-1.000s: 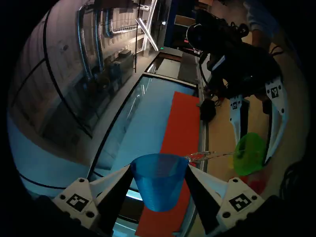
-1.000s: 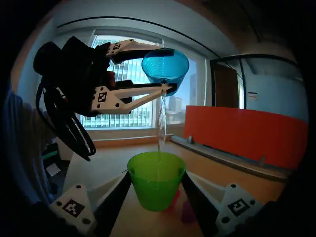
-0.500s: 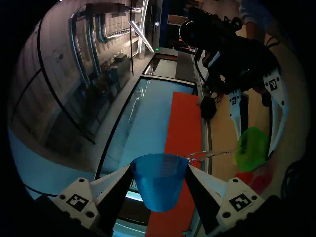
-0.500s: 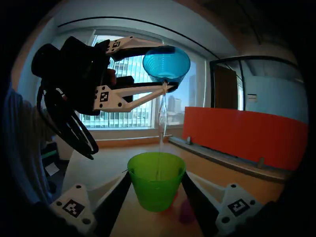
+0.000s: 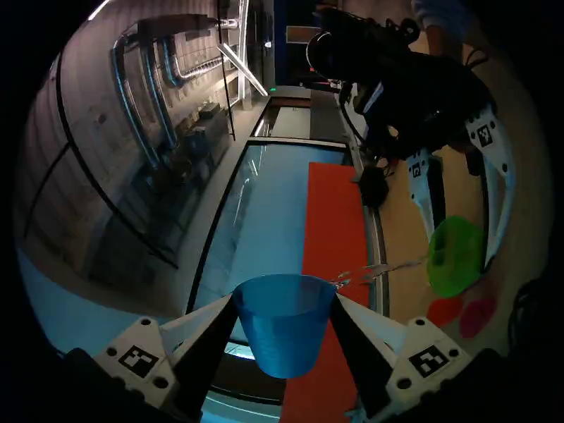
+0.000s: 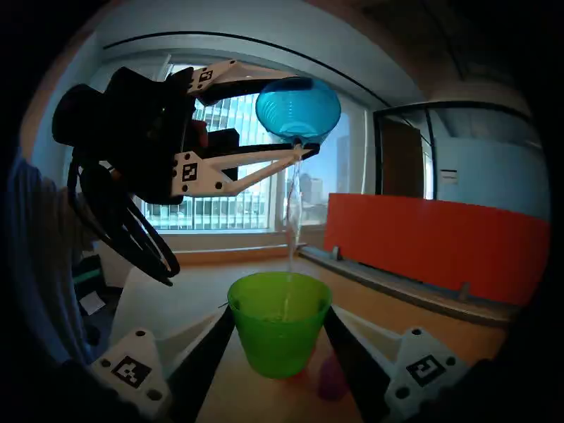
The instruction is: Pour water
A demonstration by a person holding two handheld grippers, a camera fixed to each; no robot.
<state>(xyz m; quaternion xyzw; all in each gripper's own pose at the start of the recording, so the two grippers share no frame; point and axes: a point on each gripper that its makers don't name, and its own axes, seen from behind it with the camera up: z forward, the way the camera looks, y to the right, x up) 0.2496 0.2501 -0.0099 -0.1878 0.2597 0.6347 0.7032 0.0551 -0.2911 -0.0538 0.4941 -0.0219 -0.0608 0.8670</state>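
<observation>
My left gripper (image 5: 283,326) is shut on a blue cup (image 5: 284,323), tipped far over on its side. A thin stream of water (image 6: 291,211) falls from the blue cup (image 6: 297,109) into a green cup (image 6: 279,323) directly below it. My right gripper (image 6: 279,331) is shut on the green cup, held upright above a wooden table (image 6: 247,395). In the left gripper view the green cup (image 5: 455,255) sits between the right gripper's white fingers (image 5: 424,192). In the right gripper view the left gripper (image 6: 299,113) hangs at the upper left.
An orange partition (image 6: 437,243) runs along the table's right side, and a window (image 6: 233,204) stands behind. Red and pink spots (image 5: 462,314) lie on the table below the green cup. A person's sleeve (image 6: 35,268) and black cables (image 6: 134,233) are at the left.
The blue cup has tipped further over, its mouth turning more downward. Water keeps streaming into the green cup, which stays in place.
</observation>
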